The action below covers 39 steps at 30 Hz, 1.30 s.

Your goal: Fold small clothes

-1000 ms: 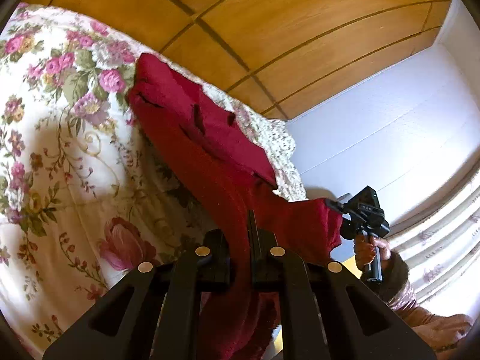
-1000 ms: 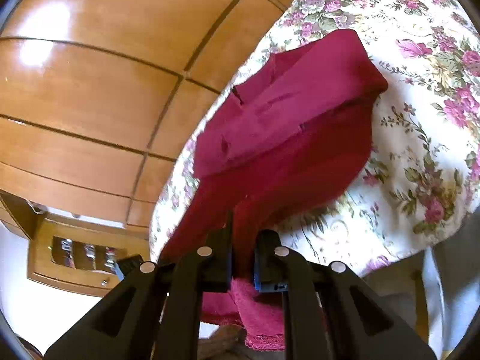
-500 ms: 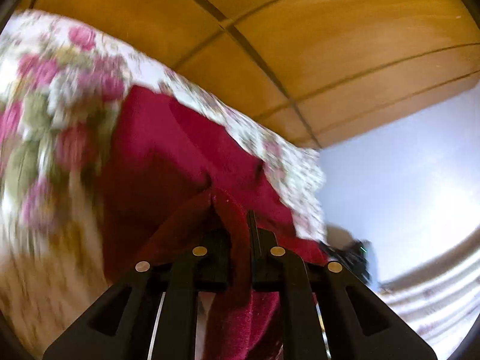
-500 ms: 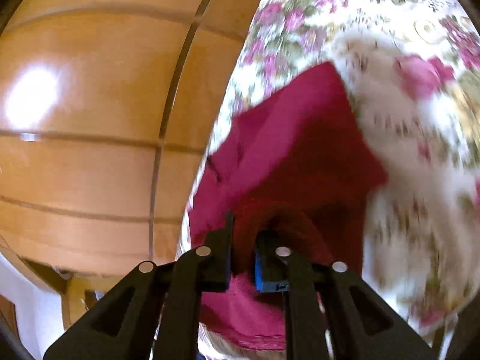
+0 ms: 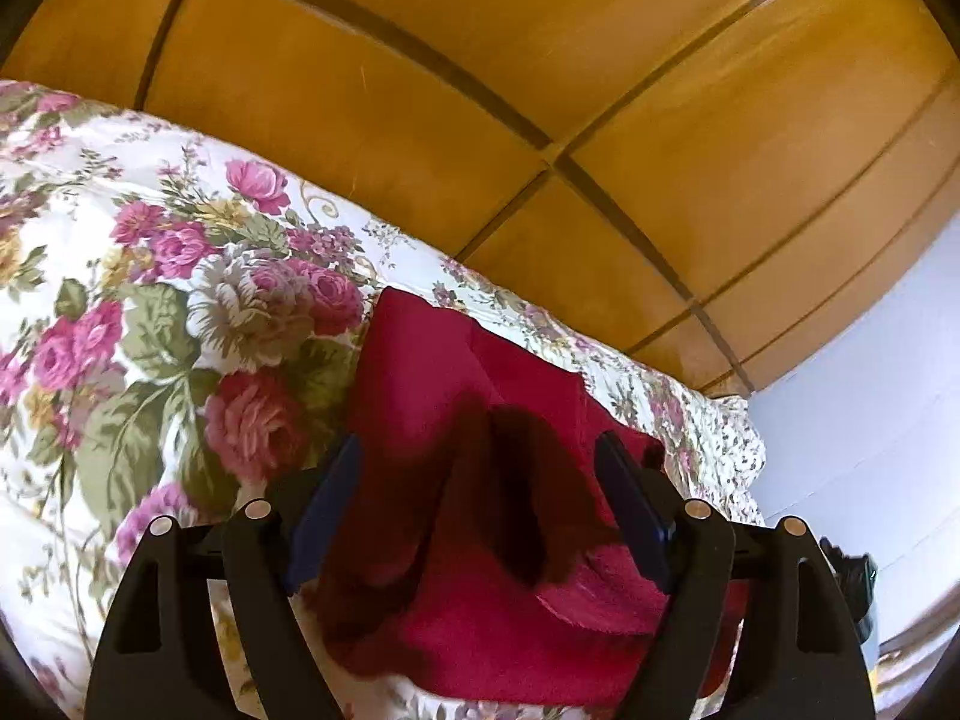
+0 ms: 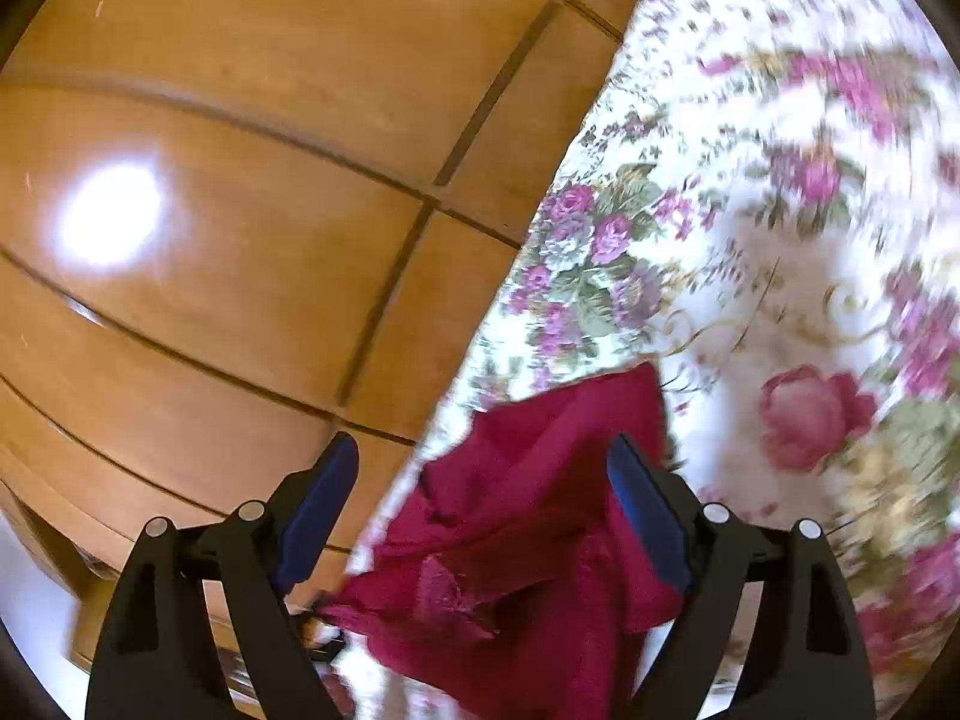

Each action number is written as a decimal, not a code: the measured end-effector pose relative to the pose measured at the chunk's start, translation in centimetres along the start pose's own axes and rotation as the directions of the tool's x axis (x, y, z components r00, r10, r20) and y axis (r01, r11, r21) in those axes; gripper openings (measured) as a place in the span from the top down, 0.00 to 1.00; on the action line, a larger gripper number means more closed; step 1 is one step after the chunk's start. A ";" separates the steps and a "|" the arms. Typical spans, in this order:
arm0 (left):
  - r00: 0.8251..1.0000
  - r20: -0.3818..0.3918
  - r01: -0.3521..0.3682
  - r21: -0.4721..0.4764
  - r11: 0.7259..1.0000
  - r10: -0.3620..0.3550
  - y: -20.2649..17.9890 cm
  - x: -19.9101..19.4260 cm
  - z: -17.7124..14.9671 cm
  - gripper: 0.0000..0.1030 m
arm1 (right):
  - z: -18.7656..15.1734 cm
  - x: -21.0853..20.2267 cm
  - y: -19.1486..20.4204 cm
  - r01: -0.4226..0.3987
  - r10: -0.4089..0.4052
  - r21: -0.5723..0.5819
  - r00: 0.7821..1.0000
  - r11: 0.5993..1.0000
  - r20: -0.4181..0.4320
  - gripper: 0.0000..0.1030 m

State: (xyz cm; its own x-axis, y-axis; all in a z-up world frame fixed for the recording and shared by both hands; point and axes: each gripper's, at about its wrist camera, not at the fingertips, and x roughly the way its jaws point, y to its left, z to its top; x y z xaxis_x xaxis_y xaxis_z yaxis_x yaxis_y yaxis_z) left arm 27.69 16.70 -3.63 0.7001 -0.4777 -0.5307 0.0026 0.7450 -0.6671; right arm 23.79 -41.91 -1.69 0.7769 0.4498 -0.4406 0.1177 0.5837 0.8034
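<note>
A dark red garment lies folded over itself on the flowered bedspread. My left gripper hovers over its near fold with jaws opening wide; the cloth lies loose between the blue pads, which do not press on it. In the right wrist view the same red garment is bunched at the bed's edge. My right gripper is also opening, its blue pads standing clear on either side of the crumpled cloth. The other gripper shows as a black shape at the far right of the left wrist view.
A wooden panelled wall rises behind the bed. A pale wall stands to the right. The bedspread stretches right of the garment in the right wrist view, and a wooden cabinet edge sits low at left.
Both grippers carried the near edge of the garment forward over the rest, then went from shut on the cloth to wide open. The released cloth now lies doubled on the bed.
</note>
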 end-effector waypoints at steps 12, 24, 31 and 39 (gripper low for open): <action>0.943 -0.213 0.241 -0.093 0.966 -0.256 -1.9 -0.4 -2.1 0.24 | -3.9 5.9 0.6 -0.031 0.090 0.156 0.917 0.987 -0.389 0.23; 0.984 0.171 0.077 -0.163 0.984 -0.049 -2.0 1.1 4.8 0.15 | -1.6 1.6 4.7 -0.081 0.084 -0.157 0.996 0.984 0.013 0.02; 0.995 0.099 -0.020 0.042 0.999 0.016 -1.5 -1.8 -0.1 0.15 | -2.9 2.8 2.5 0.149 -0.162 -0.084 0.970 0.985 -0.182 0.32; 0.999 -0.016 -0.040 0.215 0.976 0.044 -1.0 -1.1 -5.8 0.22 | -10.1 1.5 0.9 0.200 -0.294 -0.284 0.894 0.938 -0.339 0.40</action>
State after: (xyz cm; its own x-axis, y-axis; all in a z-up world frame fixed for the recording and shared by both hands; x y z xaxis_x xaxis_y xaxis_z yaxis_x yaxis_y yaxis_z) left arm 22.82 13.78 -5.42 0.6881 -0.4516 -0.5679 0.1280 0.8460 -0.5176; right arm 18.82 -33.88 -5.72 0.4498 0.4599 -0.7656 0.0907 0.8293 0.5514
